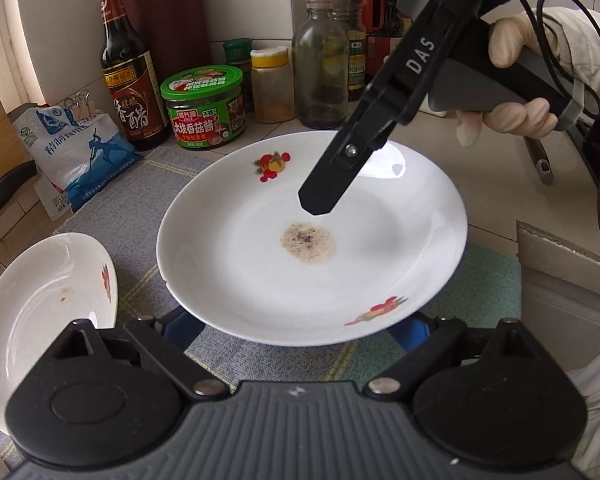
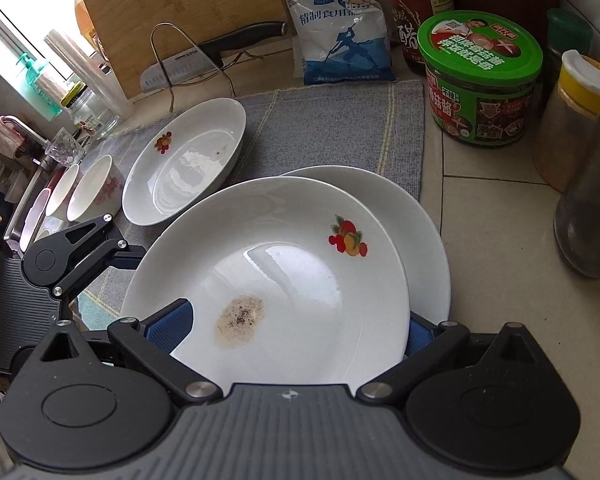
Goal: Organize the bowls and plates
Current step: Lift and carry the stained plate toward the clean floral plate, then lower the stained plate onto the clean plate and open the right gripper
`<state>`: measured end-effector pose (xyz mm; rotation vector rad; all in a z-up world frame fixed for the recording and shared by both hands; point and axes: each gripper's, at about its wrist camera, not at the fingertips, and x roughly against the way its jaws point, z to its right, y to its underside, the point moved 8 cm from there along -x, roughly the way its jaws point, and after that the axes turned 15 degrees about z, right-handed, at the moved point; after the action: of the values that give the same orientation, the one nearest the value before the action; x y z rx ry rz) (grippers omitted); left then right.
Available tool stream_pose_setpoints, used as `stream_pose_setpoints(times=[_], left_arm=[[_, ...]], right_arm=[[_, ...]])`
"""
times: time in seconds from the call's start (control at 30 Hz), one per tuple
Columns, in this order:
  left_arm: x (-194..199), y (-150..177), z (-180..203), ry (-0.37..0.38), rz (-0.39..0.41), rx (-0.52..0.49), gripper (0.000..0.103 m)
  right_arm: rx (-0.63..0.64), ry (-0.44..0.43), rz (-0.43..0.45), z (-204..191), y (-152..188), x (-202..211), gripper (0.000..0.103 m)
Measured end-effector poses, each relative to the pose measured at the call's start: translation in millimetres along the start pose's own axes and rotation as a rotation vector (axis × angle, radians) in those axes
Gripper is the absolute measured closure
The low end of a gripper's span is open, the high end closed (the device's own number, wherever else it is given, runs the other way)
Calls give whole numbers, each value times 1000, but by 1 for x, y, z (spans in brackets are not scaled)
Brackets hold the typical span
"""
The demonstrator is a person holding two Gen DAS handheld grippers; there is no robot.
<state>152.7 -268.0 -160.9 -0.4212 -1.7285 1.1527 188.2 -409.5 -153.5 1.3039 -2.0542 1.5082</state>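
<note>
Plates and bowls are part-sorted, by my reading. Far left, two bowls [image 2: 96,188] stand unstacked; a lone plate [image 2: 184,160] lies on the grey mat [image 2: 332,120]. To the right, the stained plate [image 2: 284,272] hangs over a second plate [image 2: 424,240] on the table [image 2: 480,220].

The left gripper [image 1: 298,332] stands open, fingers under the stained plate's rim. The right gripper [image 2: 292,332] straddles the rim; whether it pinches, I cannot tell.

Writing noted: knife [image 2: 204,56] "SUPOR"; salt bag [image 2: 340,40] "精制食用盐"; vinegar bottle [image 1: 132,92] "香醋"; jar [image 2: 480,80] "香菇酱"; right gripper "DAS".
</note>
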Motion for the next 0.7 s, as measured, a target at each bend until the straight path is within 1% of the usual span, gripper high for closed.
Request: stream_pose_setpoints(times=[0.3, 0.43, 0.7], left_arm=[[-7, 2, -2, -4, -17, -24, 8], [-10, 3, -6, -1, -33, 5, 8], [-15, 4, -4, -1, -47, -12, 8]], right_arm=[[-7, 4, -6, 5, 1, -5, 0], [-5, 7, -11, 6, 2, -8, 0], [-7, 23, -20, 6, 3, -9, 0]])
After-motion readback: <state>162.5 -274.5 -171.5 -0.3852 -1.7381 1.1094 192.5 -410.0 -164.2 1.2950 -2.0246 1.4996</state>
